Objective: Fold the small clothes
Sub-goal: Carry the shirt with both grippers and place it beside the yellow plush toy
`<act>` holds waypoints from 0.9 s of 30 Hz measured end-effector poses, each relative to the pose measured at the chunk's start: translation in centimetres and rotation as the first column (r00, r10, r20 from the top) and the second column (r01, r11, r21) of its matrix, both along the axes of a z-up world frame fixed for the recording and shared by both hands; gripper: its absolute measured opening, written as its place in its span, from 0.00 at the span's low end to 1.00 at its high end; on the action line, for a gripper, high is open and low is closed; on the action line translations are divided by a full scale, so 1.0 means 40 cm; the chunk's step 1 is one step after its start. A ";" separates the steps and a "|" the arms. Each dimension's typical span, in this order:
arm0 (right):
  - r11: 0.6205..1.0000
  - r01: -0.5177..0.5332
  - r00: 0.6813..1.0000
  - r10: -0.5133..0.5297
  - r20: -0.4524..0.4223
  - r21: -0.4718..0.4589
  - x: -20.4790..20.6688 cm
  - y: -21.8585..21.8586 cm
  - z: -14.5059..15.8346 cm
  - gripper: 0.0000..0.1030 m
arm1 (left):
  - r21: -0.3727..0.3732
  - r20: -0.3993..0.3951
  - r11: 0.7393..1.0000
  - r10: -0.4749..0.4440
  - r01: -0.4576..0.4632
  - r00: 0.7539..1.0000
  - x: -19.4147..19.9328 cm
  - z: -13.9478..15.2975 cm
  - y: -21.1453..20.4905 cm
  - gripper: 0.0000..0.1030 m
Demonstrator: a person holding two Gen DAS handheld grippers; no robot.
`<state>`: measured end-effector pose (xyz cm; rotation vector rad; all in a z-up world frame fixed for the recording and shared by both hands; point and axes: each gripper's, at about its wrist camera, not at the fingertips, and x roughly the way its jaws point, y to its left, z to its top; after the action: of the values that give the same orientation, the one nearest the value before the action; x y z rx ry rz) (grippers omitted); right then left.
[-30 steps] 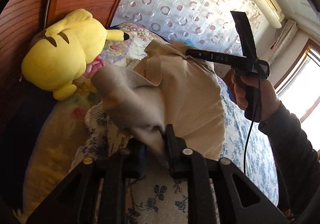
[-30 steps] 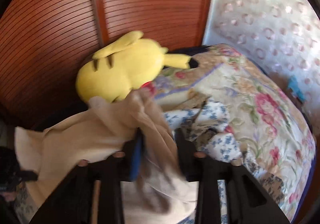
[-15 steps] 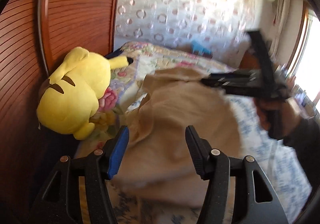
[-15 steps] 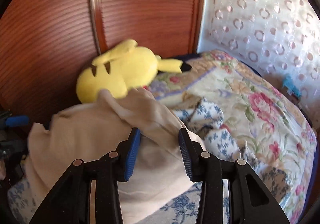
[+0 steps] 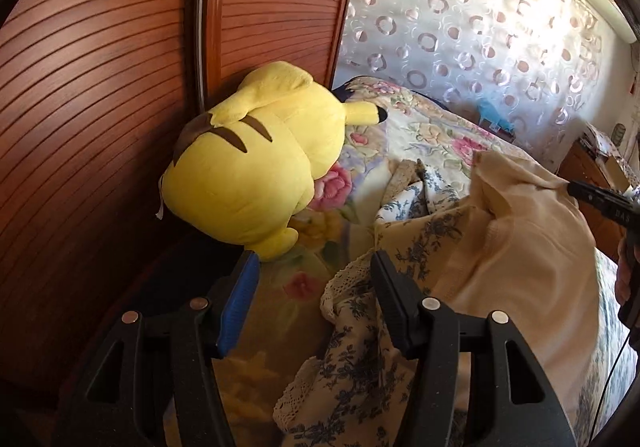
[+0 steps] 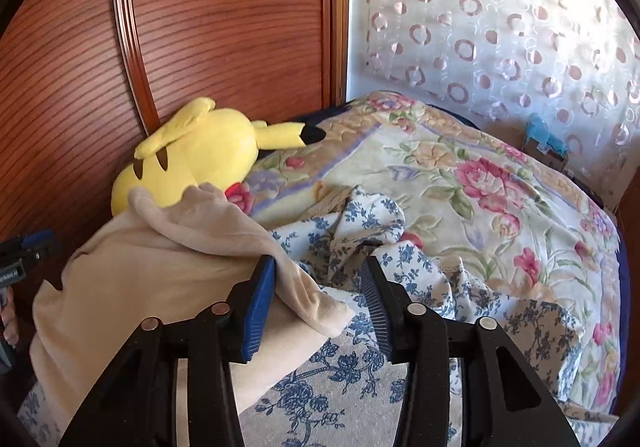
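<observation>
A small cream garment (image 5: pixel 516 267) lies in a loose heap on the bed. In the left wrist view it is to the right of my left gripper (image 5: pixel 314 275), which is open and empty over the bedding. In the right wrist view the garment (image 6: pixel 132 279) is at the lower left, with one fold draped across the blue pad of my open right gripper (image 6: pixel 320 275). The right gripper's body also shows at the right edge of the left wrist view (image 5: pixel 604 203).
A yellow plush toy (image 5: pixel 248 175) leans against the wooden headboard (image 5: pixel 100 87). A floral quilt (image 6: pixel 480 187) and a blue-flowered sheet (image 6: pixel 352 367) cover the bed. A patterned curtain (image 6: pixel 500 27) hangs behind. A wooden side table (image 5: pixel 592 183) stands at the right.
Both grippers opened and let go of the cream garment, which dropped onto the bed. The left gripper swung left toward the plush toy. The right gripper pulled back a little.
</observation>
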<state>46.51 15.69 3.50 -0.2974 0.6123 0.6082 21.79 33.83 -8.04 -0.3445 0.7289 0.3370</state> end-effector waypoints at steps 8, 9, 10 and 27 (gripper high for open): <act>0.998 -0.015 1.000 0.013 0.026 0.054 -0.136 -0.061 0.022 0.50 | 0.077 0.067 0.990 -0.124 0.119 0.990 -0.046 0.100 -0.146 0.58; 0.998 -0.014 1.000 0.013 0.028 0.059 -0.159 -0.073 0.026 0.50 | 0.089 0.081 0.986 -0.149 0.141 0.986 -0.056 0.119 -0.170 0.58; 0.998 -0.011 0.999 0.009 0.033 0.065 -0.188 -0.086 0.033 0.50 | 0.097 0.090 0.983 -0.165 0.157 0.982 -0.061 0.133 -0.186 0.58; 0.980 0.067 0.988 -0.091 0.125 0.188 -0.582 -0.361 0.104 0.65 | 0.196 0.246 0.899 -0.433 0.393 0.867 -0.183 0.329 -0.519 0.87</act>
<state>23.22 1.25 7.67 -0.1385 0.4344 0.5588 14.46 13.07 5.13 -0.0912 0.4736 -0.0725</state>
